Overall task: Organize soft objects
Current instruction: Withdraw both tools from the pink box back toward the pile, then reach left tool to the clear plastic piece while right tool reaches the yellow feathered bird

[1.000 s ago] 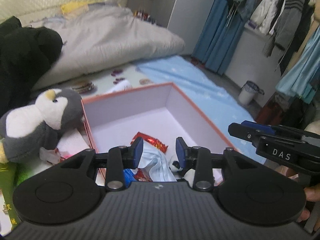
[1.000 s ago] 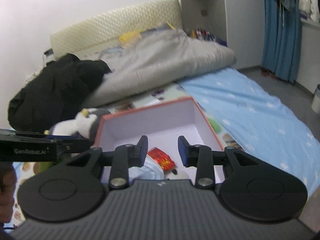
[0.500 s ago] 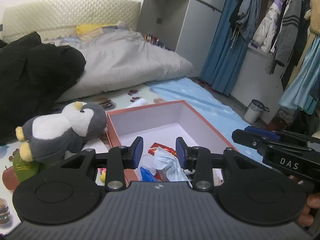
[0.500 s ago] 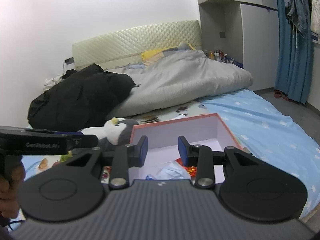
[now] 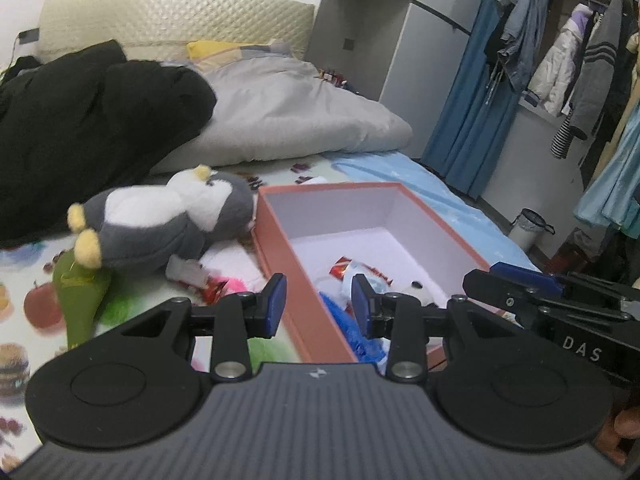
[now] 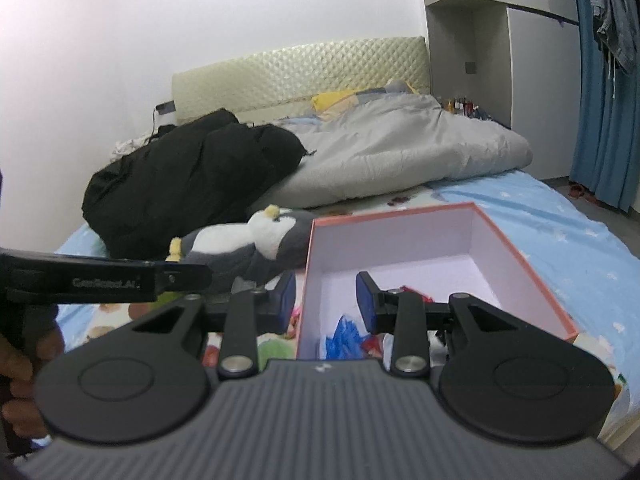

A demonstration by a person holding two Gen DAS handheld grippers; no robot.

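Observation:
An open pink box sits on the bed and holds a red wrapper, a blue cloth and a small panda toy. A grey-and-white penguin plush lies just left of the box. A green soft toy and a pink item lie beside it. My left gripper is open and empty above the box's near left wall. My right gripper is open and empty above the same wall.
A black coat and a grey duvet are piled behind. A light blue sheet covers the bed on the right. Clothes hang at the far right, with a small bin on the floor.
Both grippers have lifted and pulled back from the box, and shifted left over its left wall. Both stay open and empty. The penguin now shows more fully.

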